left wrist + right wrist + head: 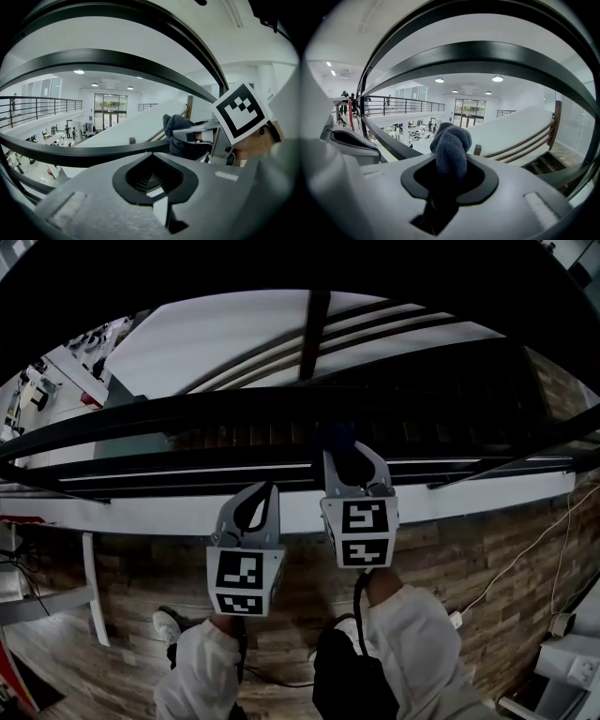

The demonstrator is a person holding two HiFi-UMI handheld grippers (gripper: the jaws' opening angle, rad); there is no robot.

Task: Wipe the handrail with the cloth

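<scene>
Cloth [451, 146], blue, knitted, bunched in right gripper [356, 465], curved black handrail [70, 154]

The left tool [265, 486], the right tool [345, 451] and the dark handrail [141, 413] are seen from close above by the head view, which is aimed steeply down toward the wooden floor [469, 549]. Each gripper view is taken from just behind its own jaws and is pointed outward across the handrail into the bright hall [93, 126] beyond. The handrail is shared by all three views; the cloth [451, 145] is shown close up in the right gripper view and from the side in the left gripper view.
</scene>
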